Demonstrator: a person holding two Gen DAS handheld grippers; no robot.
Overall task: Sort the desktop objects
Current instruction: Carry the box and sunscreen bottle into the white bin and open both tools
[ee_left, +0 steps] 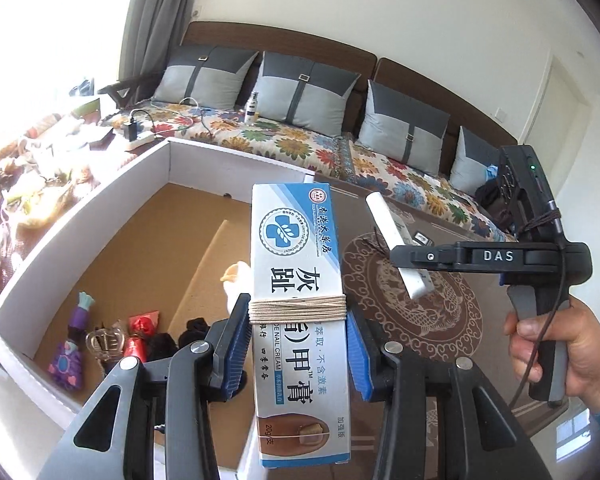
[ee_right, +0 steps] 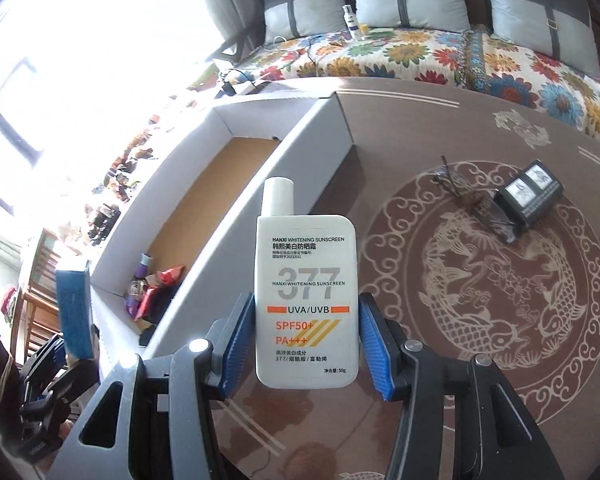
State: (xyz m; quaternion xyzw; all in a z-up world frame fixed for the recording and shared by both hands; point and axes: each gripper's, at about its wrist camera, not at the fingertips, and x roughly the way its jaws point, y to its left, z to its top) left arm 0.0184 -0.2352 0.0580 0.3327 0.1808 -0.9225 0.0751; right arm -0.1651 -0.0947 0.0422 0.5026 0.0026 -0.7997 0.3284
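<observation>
My left gripper (ee_left: 299, 346) is shut on a blue-and-white nail cream box (ee_left: 298, 264) with string wound round it, held above the right wall of the white cardboard box (ee_left: 80, 208). My right gripper (ee_right: 307, 338) is shut on a white sunscreen bottle (ee_right: 306, 288), held over the brown table (ee_right: 480, 280) just right of the same cardboard box (ee_right: 260, 168). The right gripper also shows in the left wrist view (ee_left: 414, 262), with the bottle (ee_left: 396, 240) in it. The left gripper shows at the left of the right wrist view (ee_right: 74, 308), holding the cream box.
Inside the cardboard box lie a purple toy (ee_left: 70, 344), red wrapped items (ee_left: 140, 336), black pieces and a pale toy (ee_left: 236, 276). Sunglasses (ee_right: 476, 204) and a small black box (ee_right: 530, 194) lie on the table. A flowered sofa (ee_right: 440, 56) with cushions stands behind.
</observation>
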